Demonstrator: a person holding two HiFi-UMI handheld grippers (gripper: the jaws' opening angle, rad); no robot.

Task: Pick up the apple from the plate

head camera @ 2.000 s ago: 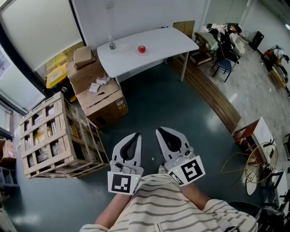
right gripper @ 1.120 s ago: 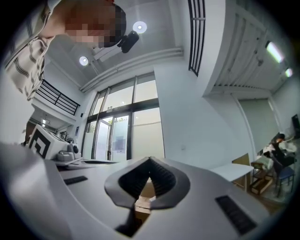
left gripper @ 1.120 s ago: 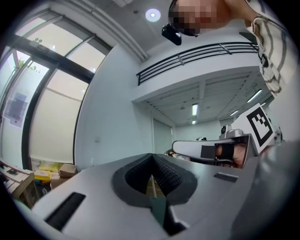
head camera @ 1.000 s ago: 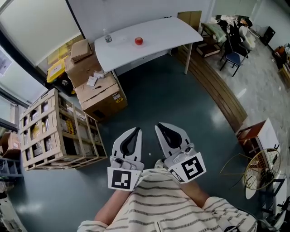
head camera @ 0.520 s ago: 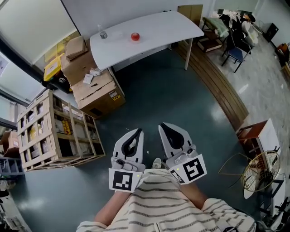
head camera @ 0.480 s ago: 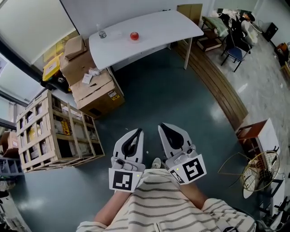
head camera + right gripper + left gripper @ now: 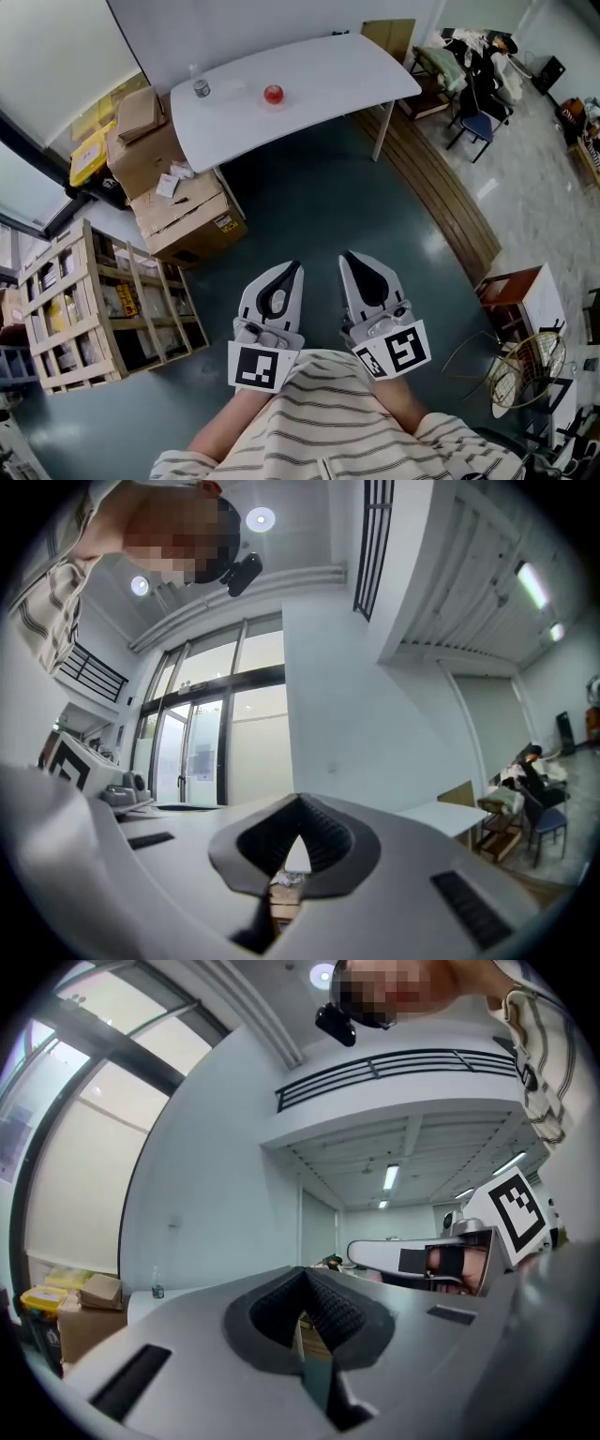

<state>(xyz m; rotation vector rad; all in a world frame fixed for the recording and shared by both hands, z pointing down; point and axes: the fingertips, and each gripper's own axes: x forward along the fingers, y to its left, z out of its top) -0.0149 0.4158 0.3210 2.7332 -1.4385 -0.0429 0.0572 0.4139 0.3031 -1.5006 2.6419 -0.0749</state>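
Observation:
A red apple (image 7: 273,93) rests on a faint clear plate on the white table (image 7: 319,80) at the far top of the head view. Both grippers are held side by side over the dark floor, well short of the table. My left gripper (image 7: 293,267) is shut with nothing in it; in the left gripper view its pads (image 7: 323,1312) meet at the tip. My right gripper (image 7: 349,256) is likewise shut and empty, and it shows beside the left one (image 7: 412,1258). Neither gripper view shows the apple.
A small bottle (image 7: 200,87) stands at the table's left end. Stacked cardboard boxes (image 7: 183,206) and a wooden crate (image 7: 84,309) fill the left side. A blue chair (image 7: 472,124) and clutter lie at the right, with a wire fan guard (image 7: 511,375) lower right.
The table and apple have drawn closer and sit larger in the head view, and the boxes and crate have slid left. Both grippers stayed shut and side by side as they were carried forward.

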